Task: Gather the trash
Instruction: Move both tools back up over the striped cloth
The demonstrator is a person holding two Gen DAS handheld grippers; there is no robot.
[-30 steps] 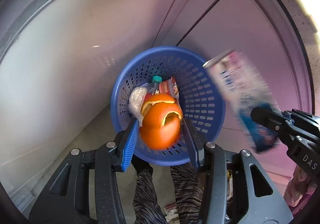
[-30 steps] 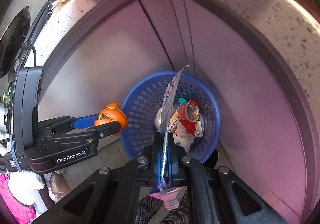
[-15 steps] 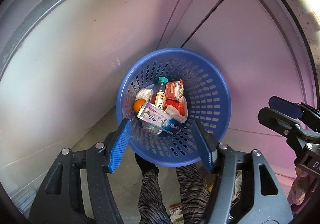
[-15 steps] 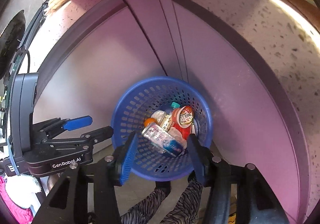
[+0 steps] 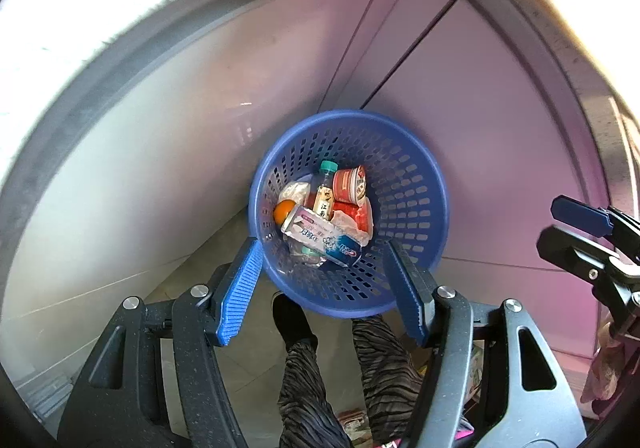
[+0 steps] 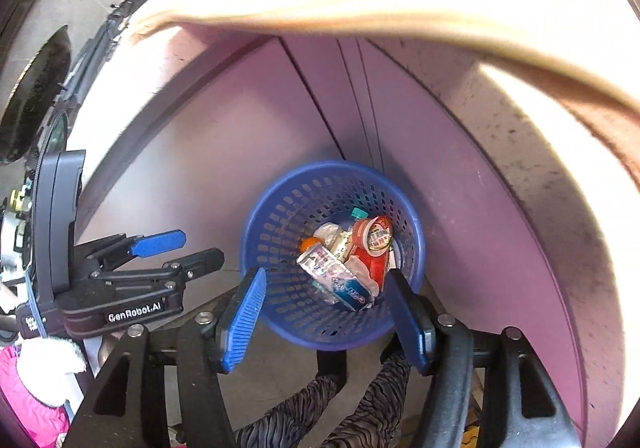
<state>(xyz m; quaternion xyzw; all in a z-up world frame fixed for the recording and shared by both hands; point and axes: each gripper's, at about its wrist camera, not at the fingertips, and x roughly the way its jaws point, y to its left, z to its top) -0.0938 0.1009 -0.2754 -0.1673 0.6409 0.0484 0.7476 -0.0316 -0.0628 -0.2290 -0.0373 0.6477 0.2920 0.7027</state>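
Note:
A blue perforated basket (image 5: 416, 176) (image 6: 280, 208) stands on the floor below both grippers. Inside lie an orange peel (image 5: 283, 210), a white and blue packet (image 5: 320, 236) (image 6: 340, 280), a bottle with a teal cap (image 5: 325, 192), a red cup (image 5: 349, 184) (image 6: 374, 240) and crumpled white plastic (image 5: 294, 190). My left gripper (image 5: 320, 248) hangs open above the basket with nothing between its fingers. My right gripper (image 6: 326, 274) also points down over the basket; its jaws are opening and hold nothing. Each gripper shows at the edge of the other's view.
Pink cabinet doors (image 5: 500, 108) rise right behind the basket, under a speckled counter edge (image 6: 520, 108). A person's legs in striped trousers (image 5: 312, 388) and a black shoe (image 5: 294, 320) are just in front of the basket. A dark pan (image 6: 36, 96) sits far left.
Both grippers let go: the orange peel left the left one, the packet left the right one, and both lie in the basket. Both grippers have lifted a little.

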